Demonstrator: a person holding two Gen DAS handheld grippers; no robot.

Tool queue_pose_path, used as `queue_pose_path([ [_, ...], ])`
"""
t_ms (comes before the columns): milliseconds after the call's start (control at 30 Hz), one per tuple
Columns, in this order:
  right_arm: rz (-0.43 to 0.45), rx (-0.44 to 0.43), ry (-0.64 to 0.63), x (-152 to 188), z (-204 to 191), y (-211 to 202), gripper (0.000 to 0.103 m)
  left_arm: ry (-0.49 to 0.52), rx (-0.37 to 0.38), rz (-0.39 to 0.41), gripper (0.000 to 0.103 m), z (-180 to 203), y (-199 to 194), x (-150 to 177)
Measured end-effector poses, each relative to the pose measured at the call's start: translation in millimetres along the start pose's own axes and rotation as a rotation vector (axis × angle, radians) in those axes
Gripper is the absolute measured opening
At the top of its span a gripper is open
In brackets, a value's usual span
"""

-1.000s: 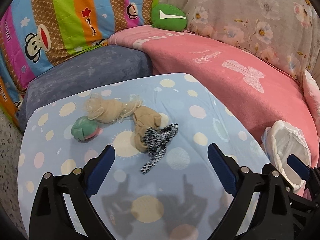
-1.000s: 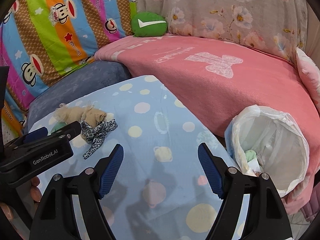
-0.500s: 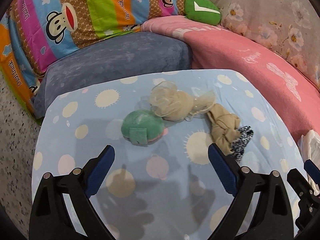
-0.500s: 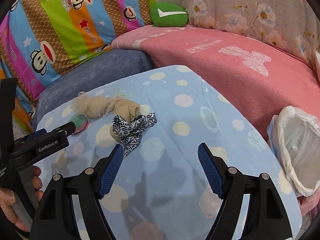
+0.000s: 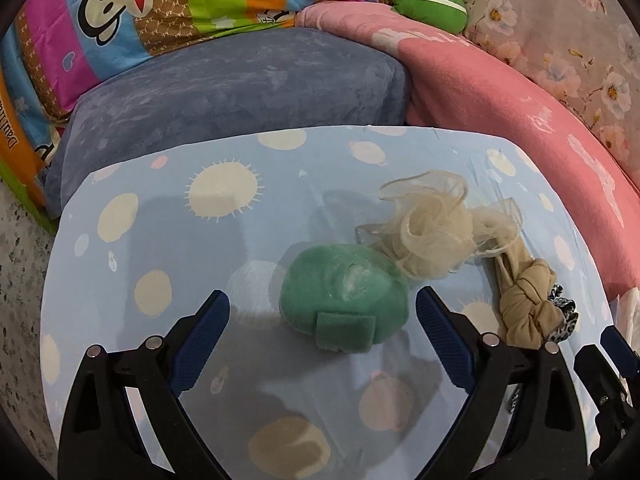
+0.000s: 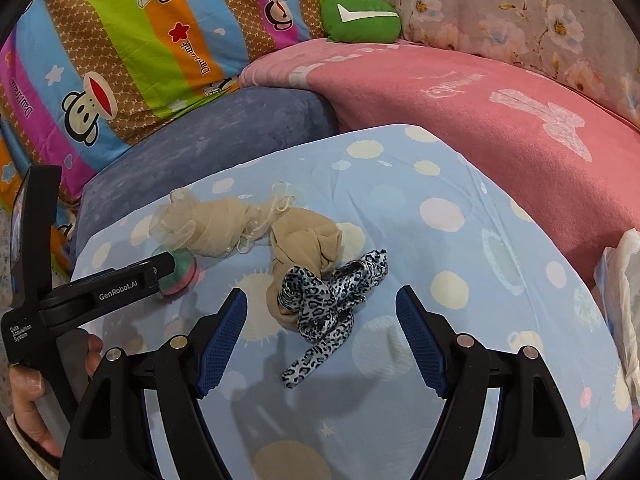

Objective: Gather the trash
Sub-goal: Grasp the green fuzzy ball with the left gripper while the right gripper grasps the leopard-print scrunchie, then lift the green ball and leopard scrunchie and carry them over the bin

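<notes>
On the blue spotted table lie a green sponge ball, a cream mesh puff, a knotted tan stocking and a leopard-print ribbon. My left gripper is open, its jaws on either side of the green ball, not touching it. My right gripper is open, its jaws on either side of the leopard ribbon and the tan stocking. The left gripper's finger shows at the left in the right wrist view, in front of the ball.
A white trash bag hangs at the table's right edge. A grey-blue cushion, a pink blanket and a green pillow lie behind the table. Speckled floor is to the left.
My left gripper moved left and closer, bringing the green ball between its jaws. My right gripper turned left from the bag and closed in on the leopard ribbon.
</notes>
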State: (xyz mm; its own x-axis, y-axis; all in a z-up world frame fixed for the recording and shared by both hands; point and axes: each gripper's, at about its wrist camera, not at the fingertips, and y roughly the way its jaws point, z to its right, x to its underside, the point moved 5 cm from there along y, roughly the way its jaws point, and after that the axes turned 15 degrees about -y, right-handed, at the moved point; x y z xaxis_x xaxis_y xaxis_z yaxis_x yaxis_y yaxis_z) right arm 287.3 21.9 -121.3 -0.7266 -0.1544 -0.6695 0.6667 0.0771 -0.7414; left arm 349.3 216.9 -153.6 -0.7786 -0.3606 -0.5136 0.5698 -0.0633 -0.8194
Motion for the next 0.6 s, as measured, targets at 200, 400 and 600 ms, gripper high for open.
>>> queue_pose_path([
  [200, -0.023, -0.001, 0.011, -3, -3, 22, 0.071, -0.019, 0.061, -0.049, 0.078, 2, 15, -2],
  [400, -0.064, -0.042, 0.042, 7, -2, 34, 0.036, 0.004, 0.093, -0.065, 0.057, 12, 14, 6],
  [600, -0.062, -0.068, 0.093, 20, 3, 24, 0.006, -0.022, 0.102, -0.06, 0.053, 13, -4, 17],
])
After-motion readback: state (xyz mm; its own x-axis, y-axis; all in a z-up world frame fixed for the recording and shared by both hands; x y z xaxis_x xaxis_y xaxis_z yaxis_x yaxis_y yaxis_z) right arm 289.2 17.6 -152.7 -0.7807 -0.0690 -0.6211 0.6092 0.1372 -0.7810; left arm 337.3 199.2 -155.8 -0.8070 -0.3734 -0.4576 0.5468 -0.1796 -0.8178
